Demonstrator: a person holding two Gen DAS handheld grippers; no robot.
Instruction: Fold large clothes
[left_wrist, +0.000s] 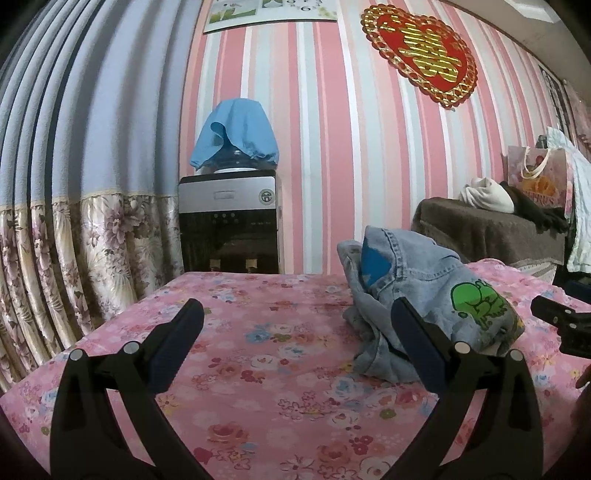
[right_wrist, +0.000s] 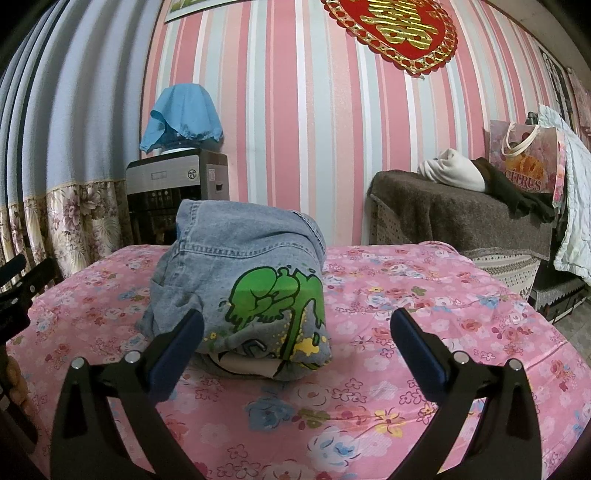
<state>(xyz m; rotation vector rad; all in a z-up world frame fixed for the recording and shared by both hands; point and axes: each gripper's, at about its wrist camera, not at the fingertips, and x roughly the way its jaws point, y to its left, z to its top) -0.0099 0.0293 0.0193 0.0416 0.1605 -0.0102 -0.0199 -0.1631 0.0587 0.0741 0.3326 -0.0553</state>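
**Denim garment bundled on the bed, both grippers empty and spread**

Left gripper (left_wrist: 297, 317): its two dark-padded fingers (left_wrist: 177, 347) stand wide apart, with nothing between them; only the flowered bedspread (left_wrist: 258, 369) shows in the gap. Its right-hand finger overlaps the near edge of the garment in the left wrist view, but whether it touches the cloth cannot be told. Right gripper (right_wrist: 297, 317): its fingers (right_wrist: 417, 350) are likewise wide and empty. Its left-hand finger lies across the lower left of the garment in the right wrist view, and contact again cannot be settled. The tip of the right gripper also enters the left wrist view at its right edge.

The denim garment (right_wrist: 236, 273), pale blue with a green cartoon print (right_wrist: 273, 295), sits as a thick, rounded bundle on the bedspread, between the two grippers and near the middle of the bed. Several layers are stacked and tucked under at the near edge, where a lighter lining shows; a seamed panel stands up at the back. It is compact but lumpy, with loose folds trailing on its left side.

Progress: the bundle would fit either a garment gathered in a heap awaiting spreading, or one folded down roughly and released. The pictures do not settle which. No flat, squared fold is visible.

Surroundings: a water dispenser (left_wrist: 229, 221) under a blue cloth stands by the striped wall (left_wrist: 332, 147), beyond the bed.
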